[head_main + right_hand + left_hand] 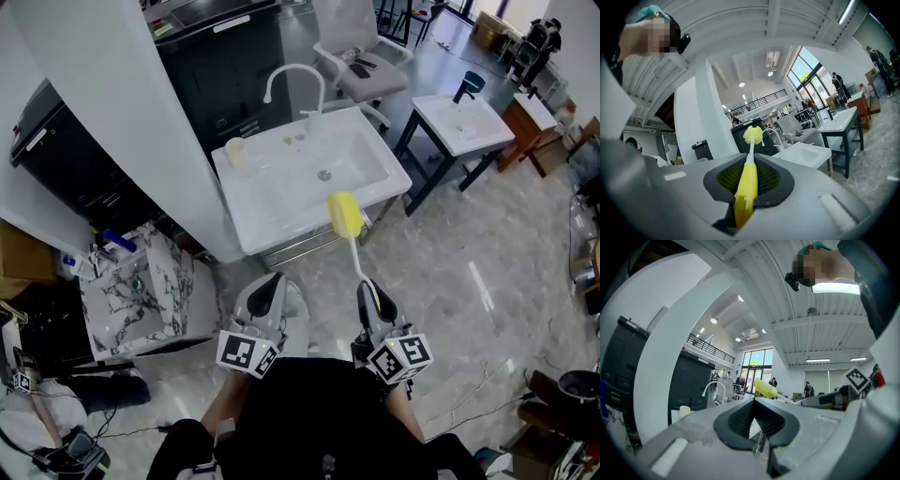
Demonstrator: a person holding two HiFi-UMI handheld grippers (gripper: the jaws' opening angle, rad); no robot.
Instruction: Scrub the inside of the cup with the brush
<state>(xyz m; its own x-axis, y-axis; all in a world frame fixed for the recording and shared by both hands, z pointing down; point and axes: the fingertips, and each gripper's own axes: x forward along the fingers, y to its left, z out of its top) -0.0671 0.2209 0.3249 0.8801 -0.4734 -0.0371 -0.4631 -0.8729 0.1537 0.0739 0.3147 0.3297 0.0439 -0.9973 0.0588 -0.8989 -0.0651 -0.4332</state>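
The cup [234, 150] stands on the back left corner of the white sink [281, 214], just left of the arched faucet [292, 74] and close to the rim's edge. It is well apart from both grippers.

The brush [352, 242] sticks forward from the right gripper [372, 292], whose jaws pinch its yellow handle [746, 187]. Its yellow sponge head [344, 214] hangs over the sink's front rim, clear of the basin.

The left gripper [267, 292] is held beside the right one, its jaws pressed together on nothing.

A white pillar [122, 103] crowds the sink's left side. Bare floor [487, 281] lies open to the right, between this sink and a second sink stand [464, 124].
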